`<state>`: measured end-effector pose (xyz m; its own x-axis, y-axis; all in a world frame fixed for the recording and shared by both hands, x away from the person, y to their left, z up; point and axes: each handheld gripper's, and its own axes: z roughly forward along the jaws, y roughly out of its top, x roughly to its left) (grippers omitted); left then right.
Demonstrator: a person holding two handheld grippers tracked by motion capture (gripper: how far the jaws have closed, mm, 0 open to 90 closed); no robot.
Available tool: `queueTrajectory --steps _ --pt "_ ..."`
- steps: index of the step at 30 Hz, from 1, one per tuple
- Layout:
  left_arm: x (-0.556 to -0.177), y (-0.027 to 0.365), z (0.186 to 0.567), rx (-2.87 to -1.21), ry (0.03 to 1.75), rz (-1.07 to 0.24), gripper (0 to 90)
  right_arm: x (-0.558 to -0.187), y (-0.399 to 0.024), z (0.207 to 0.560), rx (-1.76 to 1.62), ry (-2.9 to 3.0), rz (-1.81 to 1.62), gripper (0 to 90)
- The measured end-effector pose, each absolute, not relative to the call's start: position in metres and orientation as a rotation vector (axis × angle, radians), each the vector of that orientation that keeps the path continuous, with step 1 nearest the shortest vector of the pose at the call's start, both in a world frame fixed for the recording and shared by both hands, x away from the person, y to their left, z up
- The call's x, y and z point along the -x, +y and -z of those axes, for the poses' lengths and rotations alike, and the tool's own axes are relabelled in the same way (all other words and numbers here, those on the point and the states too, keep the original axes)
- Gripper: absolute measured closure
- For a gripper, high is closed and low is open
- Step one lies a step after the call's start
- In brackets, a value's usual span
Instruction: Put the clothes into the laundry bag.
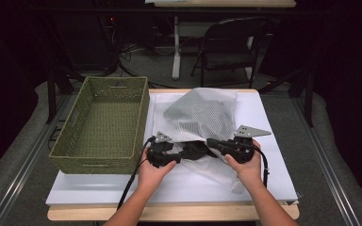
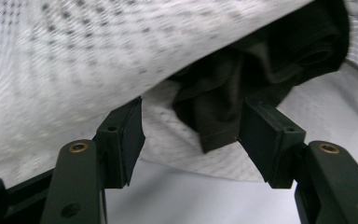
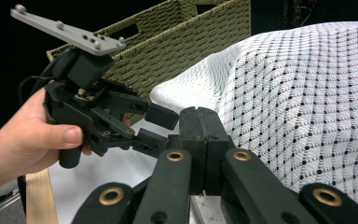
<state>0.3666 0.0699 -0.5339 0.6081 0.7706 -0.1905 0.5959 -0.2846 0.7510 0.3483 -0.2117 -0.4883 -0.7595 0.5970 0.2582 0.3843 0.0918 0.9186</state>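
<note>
From the high view, two hands each hold one gripper over a white table (image 1: pixel 264 183). The left gripper (image 1: pixel 181 153) and the right gripper (image 1: pixel 212 142) meet at the near edge of one white mesh bag (image 1: pixel 202 115). A dark cloth (image 1: pixel 194 149) sticks out of the bag between them. One green woven basket (image 1: pixel 104 125) sits at the left, just beside the bag. Nothing is in the basket.

In the left gripper view, the jaws are partly open with a wide gap. The dark cloth (image 2: pixel 242 79) hangs out from under the mesh bag (image 2: pixel 98 60) and comes down between the jaws. One corner of it touches the right-hand jaw. The jaws do not squeeze it.

In the right gripper view, the jaws are pressed tight together. The mesh bag (image 3: pixel 307 102) lies just to their right, and I cannot tell if a bit of mesh is pinched. Farther off, a hand (image 3: pixel 28 140) holds the left gripper (image 3: pixel 161 126), with the basket (image 3: pixel 191 37) behind it.
</note>
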Motion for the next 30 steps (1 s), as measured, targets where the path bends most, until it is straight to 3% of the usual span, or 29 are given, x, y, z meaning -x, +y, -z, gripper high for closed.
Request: queueTrajectory --steps 9,21,25,30 --pt "-0.386 0.070 0.555 -2.004 1.161 -0.335 46.6 -0.348 -0.212 0.489 -0.995 2.178 -1.739 90.0" --pt "-0.398 0.059 0.558 -1.954 1.206 -0.335 42.1 -0.348 -0.211 0.489 -0.994 2.186 -1.737 90.0" --pt "-0.400 0.056 0.566 -1.981 1.212 -0.346 47.2 -0.347 -0.210 0.489 -0.993 2.189 -1.733 90.0" --pt "-0.398 0.054 0.567 -2.022 1.187 -0.447 65.0 -0.348 -0.211 0.490 -0.993 2.187 -1.737 90.0"
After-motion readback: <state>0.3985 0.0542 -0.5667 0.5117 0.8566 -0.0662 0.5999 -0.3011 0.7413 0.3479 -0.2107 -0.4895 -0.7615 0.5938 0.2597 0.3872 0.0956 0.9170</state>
